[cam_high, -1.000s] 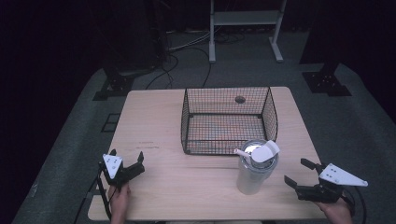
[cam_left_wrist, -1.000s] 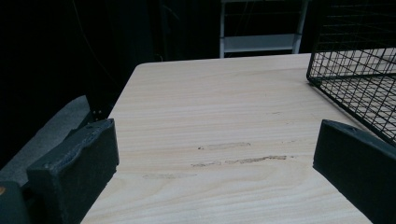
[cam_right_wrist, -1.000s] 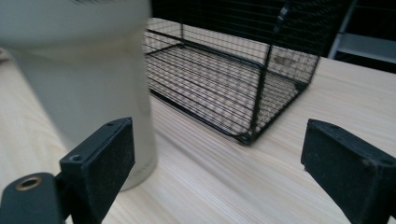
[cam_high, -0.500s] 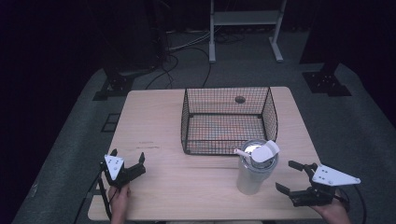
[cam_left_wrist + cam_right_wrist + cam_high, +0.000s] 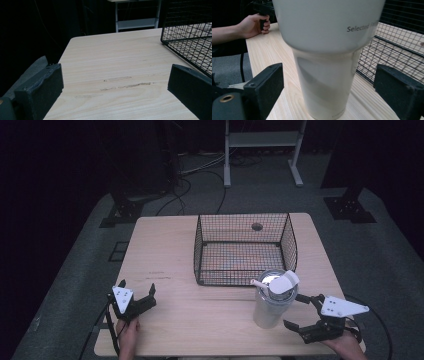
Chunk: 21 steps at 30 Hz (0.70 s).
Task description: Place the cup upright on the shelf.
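One black wire-mesh basket (image 5: 244, 249), rectangular and open at the top, stands on the far half of the pale wooden bench (image 5: 175, 255). Through its mesh floor the bench wood shows, and nothing lies inside it that can be made out. A small dark round hole (image 5: 257, 226) in the bench top shows through the far wall.

One tall white tumbler (image 5: 270, 301) with a wider upper body, a narrower base and a flip lid standing open stands upright on the bench, just in front of the basket's near right corner. What it holds cannot be told. In the right gripper view the tumbler (image 5: 325, 57) rises between the two black jaws, with grey lettering on its upper wall.

The right tool (image 5: 298, 311) sits just right of the tumbler, its jaws spread wide on either side of the base, neither one touching it.

The left tool (image 5: 136, 290) rests near the bench's front left corner, jaws spread with nothing between them, well apart from the basket. In the left gripper view the basket's corner (image 5: 190, 37) shows at the upper right.
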Tool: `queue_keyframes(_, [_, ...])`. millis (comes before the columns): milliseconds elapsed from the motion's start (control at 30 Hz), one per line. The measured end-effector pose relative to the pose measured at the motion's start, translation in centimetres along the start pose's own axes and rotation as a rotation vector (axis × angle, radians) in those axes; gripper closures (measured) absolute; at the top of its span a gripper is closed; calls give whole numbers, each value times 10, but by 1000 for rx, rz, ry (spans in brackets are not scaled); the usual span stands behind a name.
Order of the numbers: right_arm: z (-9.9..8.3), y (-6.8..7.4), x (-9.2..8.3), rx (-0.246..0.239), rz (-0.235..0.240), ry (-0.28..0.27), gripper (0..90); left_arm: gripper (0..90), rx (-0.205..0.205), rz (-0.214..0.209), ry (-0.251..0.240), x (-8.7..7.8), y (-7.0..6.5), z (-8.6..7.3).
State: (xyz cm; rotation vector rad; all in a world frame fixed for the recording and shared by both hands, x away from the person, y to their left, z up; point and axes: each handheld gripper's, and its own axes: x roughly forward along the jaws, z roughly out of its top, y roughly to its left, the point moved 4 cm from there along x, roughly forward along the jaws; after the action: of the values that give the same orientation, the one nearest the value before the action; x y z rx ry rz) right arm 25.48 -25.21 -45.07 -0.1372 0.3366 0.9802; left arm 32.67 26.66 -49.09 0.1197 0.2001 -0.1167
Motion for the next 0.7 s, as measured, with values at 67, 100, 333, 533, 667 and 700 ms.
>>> queue_keyframes(67, [0, 1, 4, -2, 4, 1, 89, 0, 1, -2, 4, 0, 0, 0])
queue_keyframes(100, [1, 1, 5, -1, 5, 0, 89, 0, 1, -2, 4, 0, 0, 0])
queue_keyframes(333, [0, -1, 20, 2, -7, -17, 89, 0, 7, -8, 0, 0, 0, 0])
queue_keyframes(533, [2, 0, 33, -3, 6, -25, 89, 0, 9, -7, -1, 0, 0, 0])
queue_keyframes(667, [3, 1, 39, -11, 7, -29, 77, 0, 6, -5, -3, 0, 0, 0])
queue_keyframes(700, [3, 0, 42, -7, 8, -37, 77, 0, 9, -5, 0, -1, 0, 0])
